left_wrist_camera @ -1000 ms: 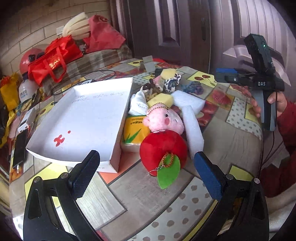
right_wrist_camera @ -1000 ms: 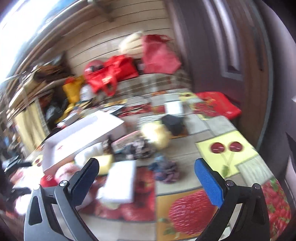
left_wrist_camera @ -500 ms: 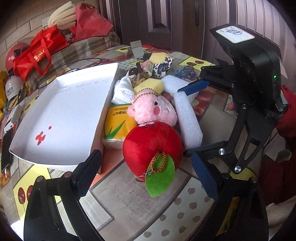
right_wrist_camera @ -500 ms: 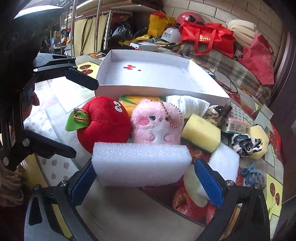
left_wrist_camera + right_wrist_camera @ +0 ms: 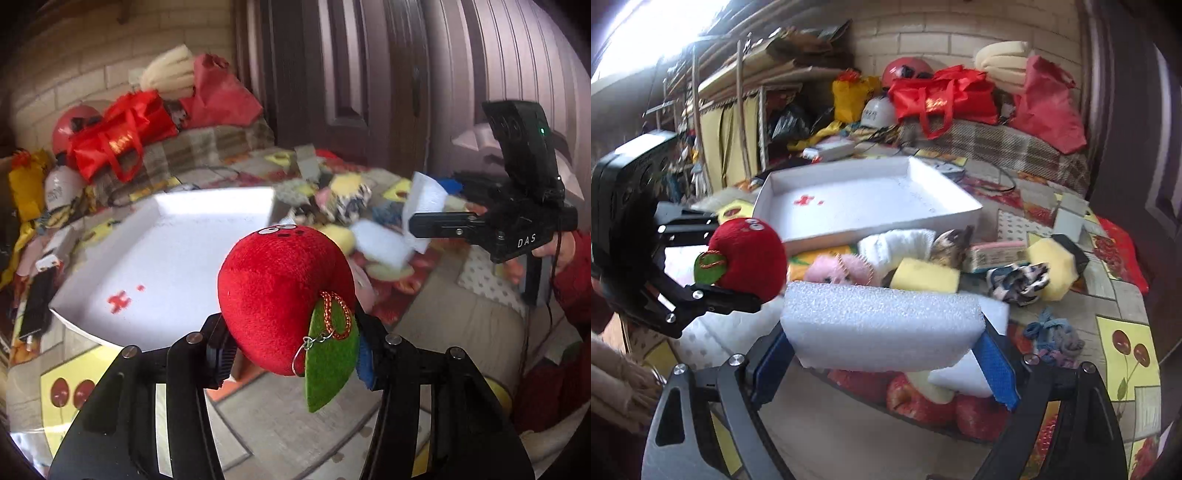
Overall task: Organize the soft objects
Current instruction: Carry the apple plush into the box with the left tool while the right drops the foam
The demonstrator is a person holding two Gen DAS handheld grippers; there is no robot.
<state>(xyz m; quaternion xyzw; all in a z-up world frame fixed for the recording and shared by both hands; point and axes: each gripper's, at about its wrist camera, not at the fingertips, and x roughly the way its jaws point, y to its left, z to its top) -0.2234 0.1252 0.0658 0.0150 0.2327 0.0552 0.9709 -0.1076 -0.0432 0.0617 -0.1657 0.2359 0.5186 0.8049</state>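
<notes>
Left tongs [image 5: 291,354] gripped red apple plush [image 5: 284,295], right tongs [image 5: 886,365] clamped white foam block [image 5: 882,325], both lifted; next likely dropping into white box [image 5: 960,218].

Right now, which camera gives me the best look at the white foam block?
The right wrist view: the white foam block fills the foreground, clamped lengthwise in the right claw. The left wrist view shows it only as a small blurred white slab at that claw, far right.

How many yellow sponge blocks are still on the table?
2: a rectangular yellow sponge block just behind the white foam slab, and a hexagonal yellow sponge block farther right. Others may be hidden.
</notes>
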